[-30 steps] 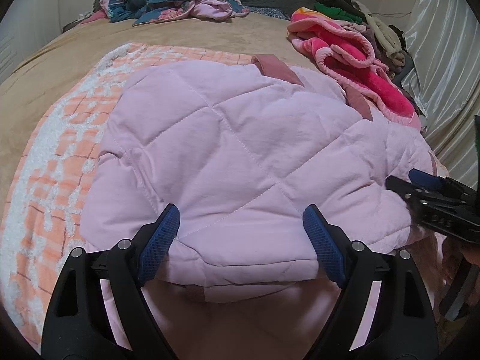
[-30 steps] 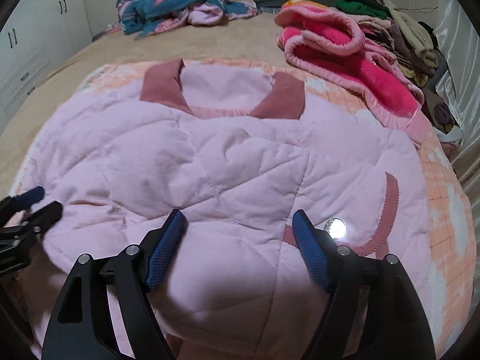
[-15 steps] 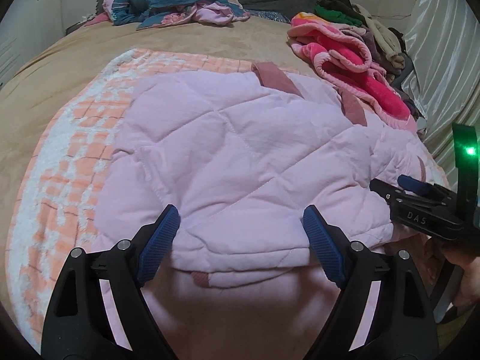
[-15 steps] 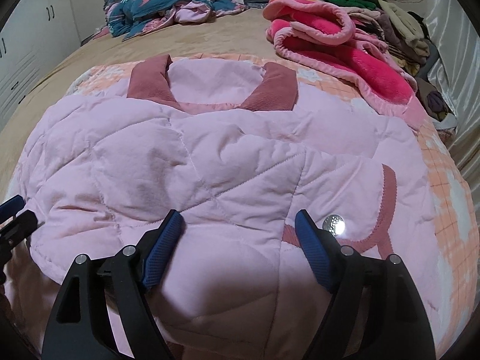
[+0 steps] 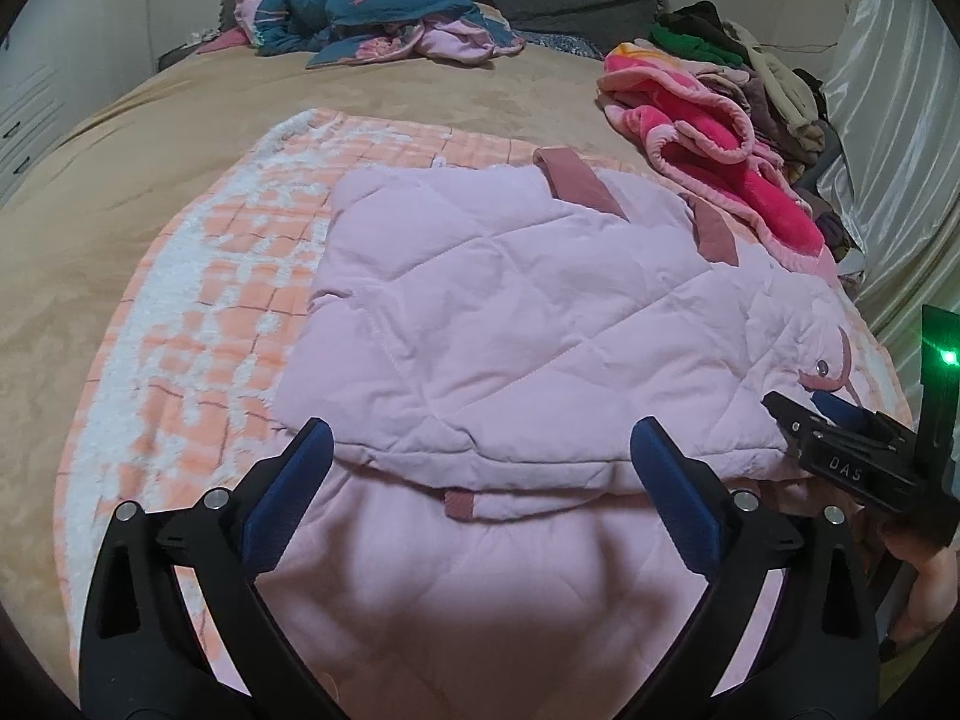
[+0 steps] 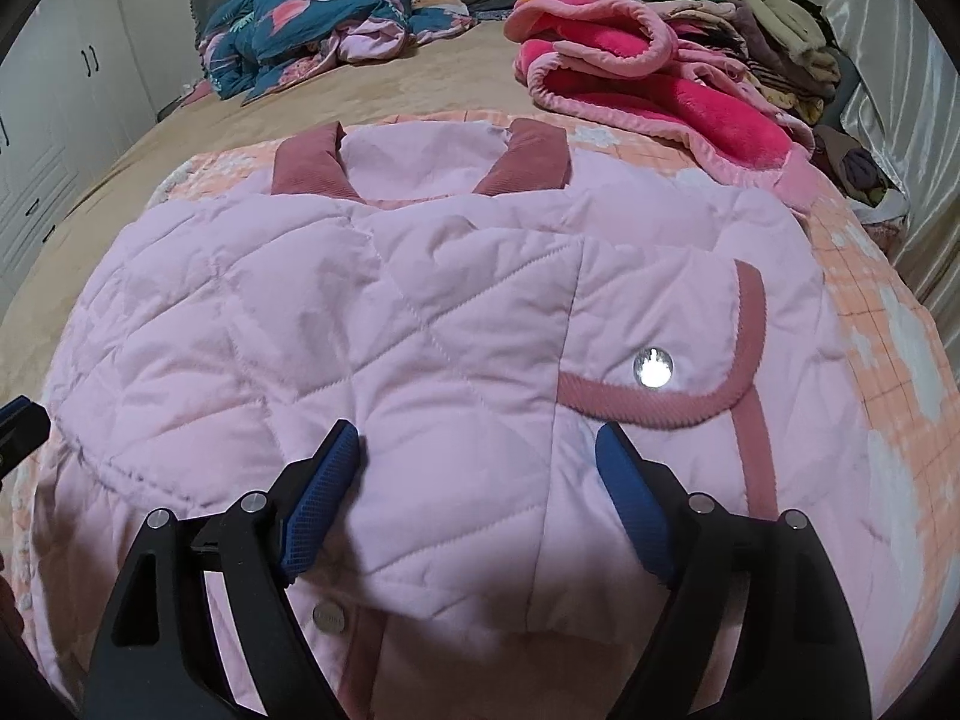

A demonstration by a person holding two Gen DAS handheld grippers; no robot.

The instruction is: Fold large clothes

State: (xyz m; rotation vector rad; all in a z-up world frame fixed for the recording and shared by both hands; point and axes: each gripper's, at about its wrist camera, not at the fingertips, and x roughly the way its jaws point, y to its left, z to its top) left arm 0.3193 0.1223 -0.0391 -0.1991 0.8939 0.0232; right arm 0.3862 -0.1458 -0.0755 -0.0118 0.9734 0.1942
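Note:
A pink quilted jacket [image 5: 516, 324] with a dusty-rose collar [image 6: 420, 165] lies folded on an orange-and-white checked blanket [image 5: 198, 300] on the bed. Its rose-trimmed pocket with a silver snap [image 6: 653, 367] faces up in the right wrist view. My left gripper [image 5: 477, 456] is open and empty, hovering over the jacket's near folded edge. My right gripper [image 6: 477, 450] is open and empty above the jacket [image 6: 420, 330], just left of the pocket. The right gripper also shows at the right edge of the left wrist view [image 5: 840, 444].
A bright pink fleece garment [image 6: 630, 84] and a pile of clothes [image 6: 750, 18] lie at the back right. A blue patterned quilt [image 5: 360, 6] lies at the head of the tan bed [image 5: 120, 168]. White cupboards [image 6: 36, 138] stand on the left, a shiny curtain [image 5: 900, 150] on the right.
Both grippers have pulled back and risen from the jacket, staying open. More of the near folded edge, the blanket and the pocket now show.

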